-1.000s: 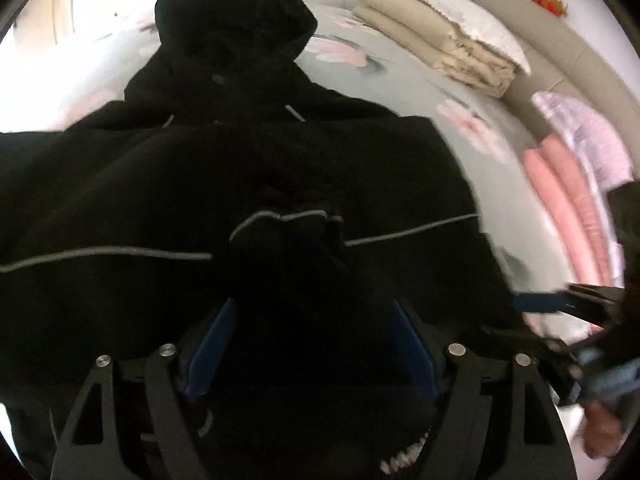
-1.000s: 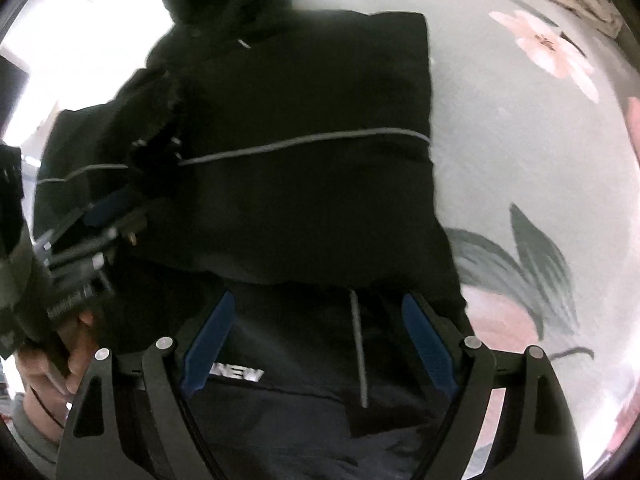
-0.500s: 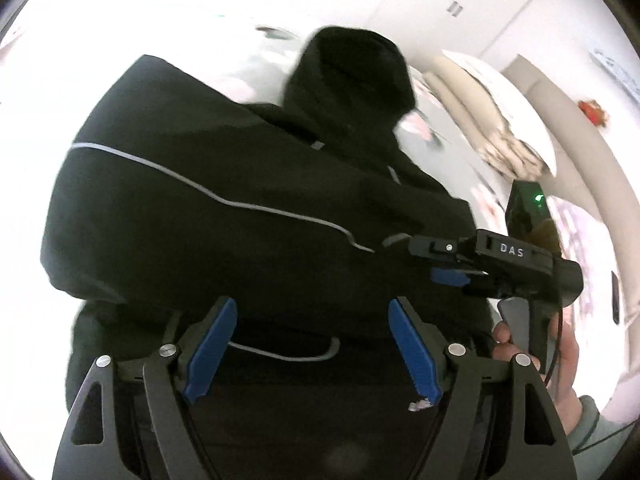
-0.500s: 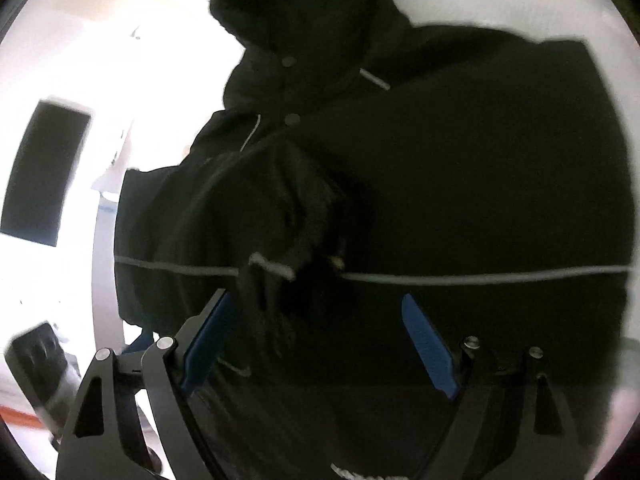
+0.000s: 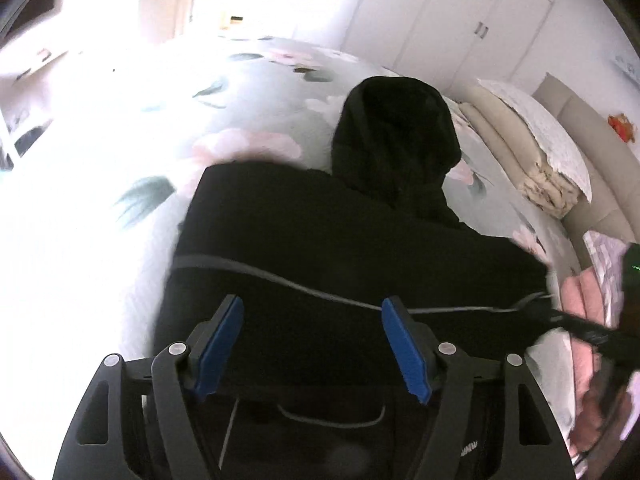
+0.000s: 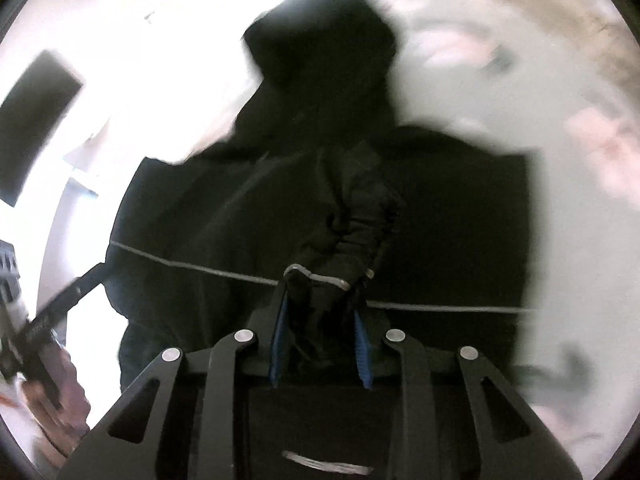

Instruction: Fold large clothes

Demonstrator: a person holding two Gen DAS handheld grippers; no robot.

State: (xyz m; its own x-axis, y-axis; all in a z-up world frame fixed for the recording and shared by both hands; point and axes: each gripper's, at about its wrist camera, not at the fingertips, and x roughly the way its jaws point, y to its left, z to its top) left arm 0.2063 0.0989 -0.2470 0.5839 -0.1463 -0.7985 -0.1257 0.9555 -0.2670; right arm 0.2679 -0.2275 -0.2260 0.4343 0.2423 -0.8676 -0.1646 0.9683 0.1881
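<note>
**Cuff between our right pads, left jaws over the jacket**

We start on the left: our left gripper (image 5: 312,340) hangs over the black jacket (image 5: 360,240) with its blue pads (image 5: 220,344) set wide and easing inward — nothing is pinched between them, only the jacket's body lying below. The jacket sits on the floral bedsheet (image 5: 240,120), sleeves folded in, hood (image 5: 396,136) pointing away from us, a grey piping line running across it.

Toward the right, folded bedding (image 5: 532,152) is stacked by the headboard, and pink cloth (image 5: 584,292) lies at the bed's edge.

Our right gripper (image 6: 320,344) has its jaws narrow and closing on the sleeve cuff (image 6: 324,280) — bunched black fabric fills the gap between the pads. The view there is blurred.
</note>
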